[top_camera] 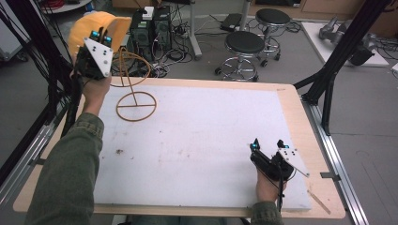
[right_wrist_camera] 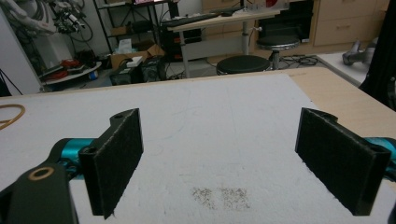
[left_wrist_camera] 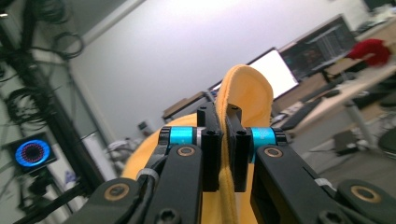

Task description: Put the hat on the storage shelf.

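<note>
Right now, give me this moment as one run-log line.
left gripper: shut on yellow cap, raised by wire stand | right gripper: open, low over white mat | cap not on stand

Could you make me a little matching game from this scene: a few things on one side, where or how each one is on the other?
Things:
1. yellow cap
2. wooden stand
3. right gripper
4. black stools

Places or states:
A. on the floor beyond the table
B. jaws wide apart, low over the white mat
C. clamped in the left gripper, held up in the air
D. standing on the mat's far left part, its round base flat

Pairs: 1-C, 2-D, 3-B, 4-A
</note>
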A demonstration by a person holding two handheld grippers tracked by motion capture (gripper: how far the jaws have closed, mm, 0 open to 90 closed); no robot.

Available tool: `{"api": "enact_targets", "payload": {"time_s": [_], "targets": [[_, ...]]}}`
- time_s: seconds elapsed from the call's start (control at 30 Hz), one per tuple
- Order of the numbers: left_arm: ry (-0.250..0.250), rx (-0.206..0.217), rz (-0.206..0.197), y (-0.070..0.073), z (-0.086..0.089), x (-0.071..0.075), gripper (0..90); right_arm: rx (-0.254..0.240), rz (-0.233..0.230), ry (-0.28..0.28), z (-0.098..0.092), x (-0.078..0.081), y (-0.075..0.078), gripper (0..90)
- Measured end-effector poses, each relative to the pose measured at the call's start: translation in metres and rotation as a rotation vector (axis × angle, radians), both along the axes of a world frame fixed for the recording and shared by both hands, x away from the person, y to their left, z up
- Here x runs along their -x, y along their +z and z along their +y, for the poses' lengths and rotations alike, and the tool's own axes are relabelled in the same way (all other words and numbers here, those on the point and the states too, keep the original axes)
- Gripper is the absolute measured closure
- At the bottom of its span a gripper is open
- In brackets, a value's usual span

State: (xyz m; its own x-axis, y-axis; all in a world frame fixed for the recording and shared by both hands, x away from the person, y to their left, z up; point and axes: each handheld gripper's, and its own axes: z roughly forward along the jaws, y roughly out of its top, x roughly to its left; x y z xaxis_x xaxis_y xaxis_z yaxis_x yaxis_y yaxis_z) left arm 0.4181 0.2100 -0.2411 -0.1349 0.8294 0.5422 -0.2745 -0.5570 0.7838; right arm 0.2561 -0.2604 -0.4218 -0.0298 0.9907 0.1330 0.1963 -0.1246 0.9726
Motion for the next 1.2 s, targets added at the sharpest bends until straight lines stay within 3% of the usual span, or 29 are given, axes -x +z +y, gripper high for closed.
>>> {"api": "enact_targets", "payload": {"time_s": [0.13,0.37,0.43,0.73,0.9,1.03,1.2], "targets": [[-0.050,-0.048,0.026,-0.008,-0.012,-0.001,86.7,0.008,-0.005,0.002,0.001,0.001,0.000,14.0],[-0.159,-0.058,0.103,-0.026,-0.028,0.000,86.6,0.017,-0.002,0.012,0.004,0.000,0.000,14.2],[-0.190,-0.047,0.122,-0.033,-0.030,0.000,86.6,0.016,-0.004,0.012,0.004,-0.001,0.001,14.4],[-0.302,0.112,0.240,-0.062,-0.022,-0.002,86.6,0.018,-0.001,0.030,0.010,-0.005,0.001,14.9],[-0.334,0.111,0.304,-0.074,-0.021,-0.002,86.6,0.021,0.004,0.038,0.013,-0.007,0.001,15.0],[-0.380,0.149,0.354,-0.078,-0.018,-0.004,86.5,0.020,0.001,0.044,0.015,-0.008,0.001,15.0],[-0.426,0.141,0.448,-0.088,-0.011,-0.006,86.5,0.024,-0.004,0.048,0.015,-0.009,0.002,15.0]]}}
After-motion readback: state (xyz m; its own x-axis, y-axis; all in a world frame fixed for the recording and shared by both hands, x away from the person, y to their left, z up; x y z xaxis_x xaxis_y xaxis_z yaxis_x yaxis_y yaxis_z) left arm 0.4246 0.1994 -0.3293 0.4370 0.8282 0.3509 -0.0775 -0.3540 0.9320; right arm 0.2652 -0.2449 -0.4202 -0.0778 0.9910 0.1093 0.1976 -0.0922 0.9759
